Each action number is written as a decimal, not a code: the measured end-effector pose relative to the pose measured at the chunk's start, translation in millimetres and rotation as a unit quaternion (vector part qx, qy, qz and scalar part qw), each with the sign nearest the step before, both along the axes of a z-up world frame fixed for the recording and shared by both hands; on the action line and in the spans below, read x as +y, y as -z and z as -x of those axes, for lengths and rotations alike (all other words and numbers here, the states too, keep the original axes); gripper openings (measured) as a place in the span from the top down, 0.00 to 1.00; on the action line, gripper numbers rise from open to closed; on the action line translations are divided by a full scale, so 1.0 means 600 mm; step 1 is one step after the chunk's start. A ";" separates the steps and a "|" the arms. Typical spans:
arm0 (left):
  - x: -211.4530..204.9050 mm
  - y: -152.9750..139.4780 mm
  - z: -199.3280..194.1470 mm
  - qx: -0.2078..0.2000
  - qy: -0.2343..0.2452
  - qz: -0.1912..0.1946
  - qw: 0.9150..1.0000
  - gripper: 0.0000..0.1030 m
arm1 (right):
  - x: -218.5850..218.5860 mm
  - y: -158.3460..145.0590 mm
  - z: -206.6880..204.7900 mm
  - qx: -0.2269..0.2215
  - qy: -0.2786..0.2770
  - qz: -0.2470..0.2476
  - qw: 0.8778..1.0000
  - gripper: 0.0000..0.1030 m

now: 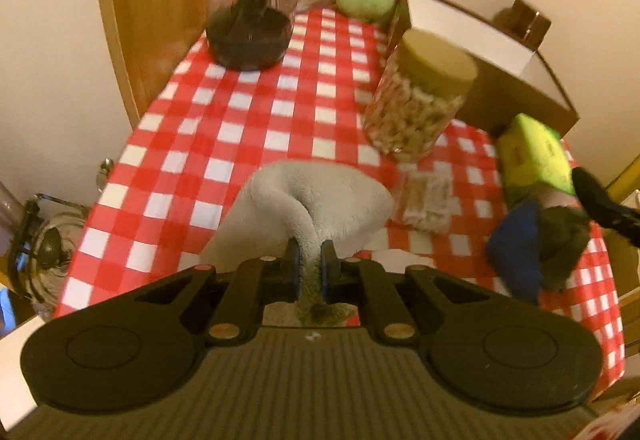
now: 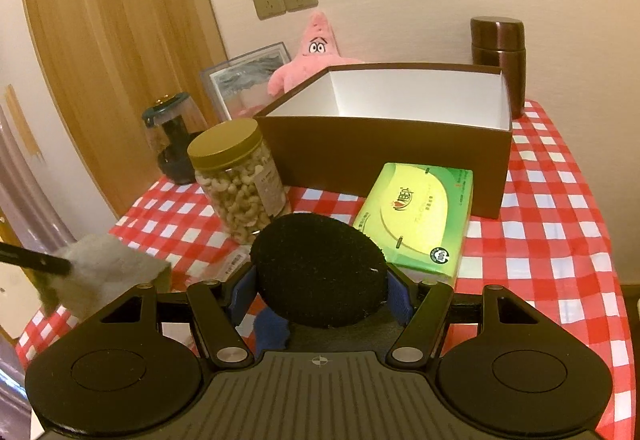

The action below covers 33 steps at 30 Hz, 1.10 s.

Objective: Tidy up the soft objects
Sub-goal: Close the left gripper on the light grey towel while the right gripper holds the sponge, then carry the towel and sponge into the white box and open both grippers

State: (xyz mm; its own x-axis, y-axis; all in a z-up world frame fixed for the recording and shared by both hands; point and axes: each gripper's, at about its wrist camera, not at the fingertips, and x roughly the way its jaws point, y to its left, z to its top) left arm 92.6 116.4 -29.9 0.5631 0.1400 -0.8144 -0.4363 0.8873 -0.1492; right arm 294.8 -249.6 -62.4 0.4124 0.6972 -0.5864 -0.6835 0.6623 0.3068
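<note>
Red-and-white checked cloth [image 2: 556, 200] covers the table before you. Your left gripper [image 1: 310, 260] is clenched on a grey fleecy cloth [image 1: 316, 196], a pinch of it squeezed between the two fingers while the rest fans out above the table. Your right gripper [image 2: 320, 296] is grasping a round black plush pad [image 2: 320, 272] with a blue part beneath it, its blue-padded fingers pressed against either side. In the right wrist view, a green tissue pack [image 2: 420, 216] lies just beside the pad at about 1 o'clock, close against the front wall of an open brown box [image 2: 380, 156] with a white inside. A jar of cashews [image 2: 240, 180] with a gold lid stands at 10 o'clock, near the box's left corner. Behind the box at 12 o'clock a pink starfish plush toy [image 2: 316, 52] leans by the wall, beside a framed picture [image 2: 244, 76]. A dark-lidded glass jar [image 2: 172, 136] stands farther left, and a brown metal canister [image 2: 500, 52] stands at the box's far right corner.
</note>
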 end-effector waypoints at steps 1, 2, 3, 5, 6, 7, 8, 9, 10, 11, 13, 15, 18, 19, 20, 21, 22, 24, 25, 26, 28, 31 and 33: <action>0.006 0.012 -0.002 0.002 0.001 0.001 1.000 0.92 | 0.001 0.000 0.000 0.000 0.001 0.001 1.000 0.36; 0.012 0.025 -0.004 0.004 -0.001 0.005 1.000 0.92 | 0.002 0.000 0.001 0.000 0.002 0.003 1.000 0.36; 0.019 0.040 -0.010 0.004 -0.003 0.009 1.000 0.92 | 0.003 0.000 0.002 0.000 0.004 0.005 1.000 0.36; 0.028 0.063 -0.019 0.007 -0.007 0.014 1.000 0.91 | 0.004 -0.001 0.003 0.000 0.007 0.007 1.000 0.36; 0.033 0.073 -0.023 0.006 -0.006 0.012 1.000 0.91 | 0.005 -0.001 0.003 0.001 0.009 0.008 1.000 0.36; 0.038 0.081 -0.027 0.005 -0.004 0.008 1.000 0.91 | 0.005 -0.002 0.004 0.001 0.011 0.009 1.000 0.36; 0.044 0.089 -0.032 0.007 -0.004 0.006 1.000 0.90 | 0.006 -0.002 0.004 0.002 0.013 0.010 1.000 0.36; 0.051 0.097 -0.036 0.008 0.000 0.005 1.000 0.90 | 0.007 -0.002 0.004 0.002 0.015 0.011 1.000 0.36; 0.058 0.104 -0.040 0.011 0.003 0.002 1.000 0.89 | 0.007 -0.001 0.004 0.003 0.018 0.013 1.000 0.36; 0.064 0.110 -0.044 0.016 0.004 -0.002 1.000 0.87 | 0.008 -0.001 0.005 0.003 0.019 0.015 1.000 0.36; 0.076 0.122 -0.052 0.024 0.011 -0.012 1.000 0.87 | 0.010 -0.002 0.006 0.003 0.022 0.018 1.000 0.36; 0.087 0.129 -0.057 0.035 0.012 -0.022 0.999 0.82 | 0.013 -0.002 0.007 0.003 0.026 0.020 0.999 0.36; 0.095 0.123 -0.054 0.031 0.024 -0.029 0.999 0.57 | 0.015 -0.003 0.007 0.003 0.032 0.021 0.999 0.36; 0.096 0.119 -0.052 0.025 0.028 -0.034 0.999 0.54 | 0.015 -0.003 0.007 0.004 0.034 0.021 0.999 0.36; 0.097 0.116 -0.053 0.022 0.030 -0.041 0.998 0.51 | 0.016 -0.003 0.008 0.005 0.036 0.022 0.999 0.36; 0.097 0.116 -0.053 0.019 0.033 -0.052 0.998 0.48 | 0.017 -0.002 0.008 0.006 0.038 0.022 0.999 0.36; 0.098 0.117 -0.055 0.020 0.037 -0.059 0.997 0.47 | 0.017 -0.002 0.007 0.007 0.040 0.022 0.999 0.36; 0.102 0.122 -0.063 0.028 0.043 -0.072 0.996 0.36 | 0.018 -0.002 0.007 0.009 0.043 0.022 0.999 0.36; 0.104 0.125 -0.066 0.030 0.047 -0.073 0.996 0.36 | 0.018 -0.002 0.008 0.009 0.045 0.022 0.999 0.36; 0.106 0.129 -0.067 0.031 0.050 -0.076 0.995 0.36 | 0.018 -0.002 0.008 0.009 0.046 0.022 0.999 0.36; 0.113 0.140 -0.072 0.040 0.049 -0.085 0.994 0.33 | 0.017 -0.003 0.010 0.010 0.048 0.023 0.999 0.36; 0.126 0.156 -0.078 0.048 0.043 -0.084 0.994 0.28 | 0.014 -0.003 0.010 0.013 0.054 0.021 0.998 0.36; 0.130 0.163 -0.082 0.050 0.035 -0.077 0.995 0.28 | 0.012 -0.001 0.011 0.017 0.060 0.022 0.998 0.36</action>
